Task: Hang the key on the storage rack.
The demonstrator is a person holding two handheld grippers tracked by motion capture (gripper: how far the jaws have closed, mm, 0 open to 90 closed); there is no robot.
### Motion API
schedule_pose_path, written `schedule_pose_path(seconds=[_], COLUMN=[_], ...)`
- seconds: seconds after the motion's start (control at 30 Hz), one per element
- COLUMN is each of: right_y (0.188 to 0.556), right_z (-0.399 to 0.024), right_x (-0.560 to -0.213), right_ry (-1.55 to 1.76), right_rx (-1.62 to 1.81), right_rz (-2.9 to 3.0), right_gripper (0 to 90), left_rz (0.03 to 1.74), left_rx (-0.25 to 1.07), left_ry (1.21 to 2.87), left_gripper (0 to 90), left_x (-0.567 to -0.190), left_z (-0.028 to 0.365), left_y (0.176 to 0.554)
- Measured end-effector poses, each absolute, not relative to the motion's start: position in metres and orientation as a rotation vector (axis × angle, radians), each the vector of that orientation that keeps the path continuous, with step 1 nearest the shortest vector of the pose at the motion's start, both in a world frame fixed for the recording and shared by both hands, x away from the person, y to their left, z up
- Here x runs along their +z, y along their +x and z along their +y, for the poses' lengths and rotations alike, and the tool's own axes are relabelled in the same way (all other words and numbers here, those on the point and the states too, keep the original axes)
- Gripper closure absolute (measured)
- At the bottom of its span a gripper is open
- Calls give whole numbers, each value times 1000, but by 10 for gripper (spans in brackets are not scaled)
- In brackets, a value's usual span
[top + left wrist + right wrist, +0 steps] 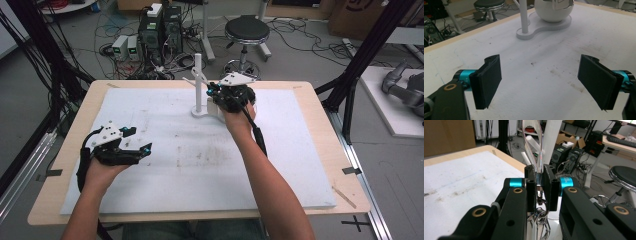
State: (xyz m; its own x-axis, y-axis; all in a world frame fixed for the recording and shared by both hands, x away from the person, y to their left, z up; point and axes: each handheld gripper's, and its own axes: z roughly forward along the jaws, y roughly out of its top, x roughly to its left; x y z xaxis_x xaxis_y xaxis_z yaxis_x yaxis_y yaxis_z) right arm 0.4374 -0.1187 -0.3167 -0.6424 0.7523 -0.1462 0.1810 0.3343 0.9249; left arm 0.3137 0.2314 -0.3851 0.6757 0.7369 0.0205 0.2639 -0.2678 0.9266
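White foam padding covers the wooden surface (75, 150); cables, computer towers and a stool stand on the floor behind it. At the far middle of the surface stands a white stand (199, 85): an upright post with short pegs on a flat base, which also carries a white bowl (552, 12).

The right gripper (227, 95) is at the bowl, beside the post. In the right gripper view its fingers (531, 187) are pressed close together on a thin strap (539, 157), apparently a lanyard; the strap loops upward beside the post, and metal rings and a clasp (540, 212) hang below the fingers, over the bowl. The left gripper (142, 150) rests at the near left of the surface, well apart from the stand, fingers (487, 80) wide with nothing between them.

Step in hand, as judged: lifting the lanyard out of the bowl in order to hang it on a peg (190, 81). The next move calls for raising the loop above the peg, aligning the loop opening with the peg tip, then lowering before release. The left gripper may need to steady the base.
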Motion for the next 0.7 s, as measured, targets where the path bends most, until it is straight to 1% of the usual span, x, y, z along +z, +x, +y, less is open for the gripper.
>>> schedule_pose_path(seconds=[0.5, 0.53, 0.6, 0.7], right_y=[447, 447, 447, 445], right_z=[-111, -111, -111, -113], right_x=[-329, -330, -330, -329], right_ry=[832, 832, 841, 858], right_rx=[1192, 1180, 1180, 1203], right_rz=[2051, 2046, 2025, 2017], right_gripper=[818, 803, 666, 653], left_rz=[803, 803, 806, 814], left_rx=[556, 556, 549, 556], left_ry=[1847, 1847, 1850, 1851], left_gripper=[192, 192, 190, 190], left_x=[-388, -388, -388, -388], left_z=[233, 233, 234, 236], left_y=[312, 312, 311, 311])
